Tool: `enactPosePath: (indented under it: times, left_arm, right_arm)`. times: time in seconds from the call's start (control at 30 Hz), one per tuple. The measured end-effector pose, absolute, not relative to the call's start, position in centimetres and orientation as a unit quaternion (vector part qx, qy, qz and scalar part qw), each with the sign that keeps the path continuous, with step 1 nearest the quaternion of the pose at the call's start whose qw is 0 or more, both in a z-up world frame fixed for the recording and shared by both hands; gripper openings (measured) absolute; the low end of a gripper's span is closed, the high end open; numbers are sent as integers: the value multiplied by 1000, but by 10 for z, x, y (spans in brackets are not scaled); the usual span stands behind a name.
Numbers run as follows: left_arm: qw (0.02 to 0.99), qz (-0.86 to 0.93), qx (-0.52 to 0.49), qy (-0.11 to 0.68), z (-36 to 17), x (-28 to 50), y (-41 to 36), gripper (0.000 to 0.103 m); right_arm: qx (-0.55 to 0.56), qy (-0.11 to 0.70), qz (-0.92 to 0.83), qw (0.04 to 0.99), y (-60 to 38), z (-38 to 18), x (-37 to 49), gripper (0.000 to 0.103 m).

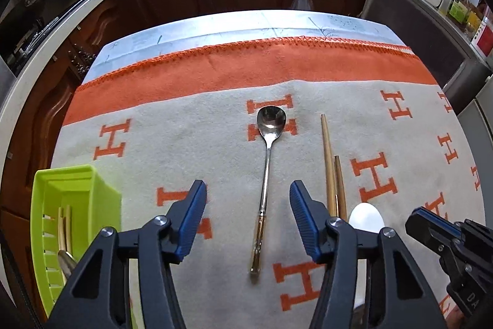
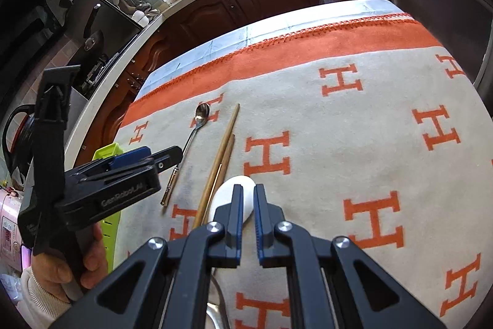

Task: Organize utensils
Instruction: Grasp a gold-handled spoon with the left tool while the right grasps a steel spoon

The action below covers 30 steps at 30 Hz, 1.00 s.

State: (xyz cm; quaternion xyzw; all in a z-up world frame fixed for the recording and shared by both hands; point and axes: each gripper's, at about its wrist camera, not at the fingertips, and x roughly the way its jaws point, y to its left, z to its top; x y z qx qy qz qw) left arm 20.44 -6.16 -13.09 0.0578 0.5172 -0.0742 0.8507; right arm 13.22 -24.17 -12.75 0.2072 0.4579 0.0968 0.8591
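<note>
The left gripper point(image 1: 248, 216) hovers with its fingers spread wide and empty, straddling the handle of a metal spoon point(image 1: 265, 171) that lies lengthways on the blanket-covered surface point(image 1: 191, 144), bowl pointing to the far edge. That spoon looks stiff, fairly light and slick; I'd take it at the gold-toned handle end, where the section seems thicker, since the thin polished neck would likely slip or roll between the pads.

Just to its right lie two wooden chopsticks point(image 1: 331, 174), side by side and touching, then a white ceramic spoon point(image 2: 232, 196) near the surface's near edge. The right gripper point(image 2: 246, 215) hangs over that white spoon, fingers nearly closed with only a narrow gap, holding nothing. Ceramic would chip if dropped, so it wants a gentle squeeze.

At the left edge stands a green plastic caddy point(image 1: 89, 193), already holding a few gold-handled pieces.
</note>
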Motion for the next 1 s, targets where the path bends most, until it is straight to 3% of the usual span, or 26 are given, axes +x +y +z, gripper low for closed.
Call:
enactPosePath:
  times: [0.3, 0.4, 0.47, 0.53, 0.87, 1.0]
  left_arm:
    - [851, -65, 63, 518, -148, 223, -72, 47]
    - [849, -78, 66, 518, -147, 221, -75, 31]
    - [848, -84, 68, 519, -146, 219, -81, 11]
    - [847, -84, 75, 519, -146, 217, -86, 5]
    - [851, -69, 48, 519, -141, 195, -67, 2]
    - [854, -74, 38, 514, -131, 176, -51, 2]
  right_arm:
    - [222, 467, 108, 849, -249, -142, 136, 7]
    - [229, 468, 110, 846, -250, -146, 137, 7]
    - [234, 471, 111, 843, -251, -148, 136, 7]
    - [237, 472, 113, 842, -251, -149, 136, 7]
    - [230, 479, 144, 835, -246, -146, 122, 7]
    - [219, 480, 165, 833, -243, -145, 109, 30]
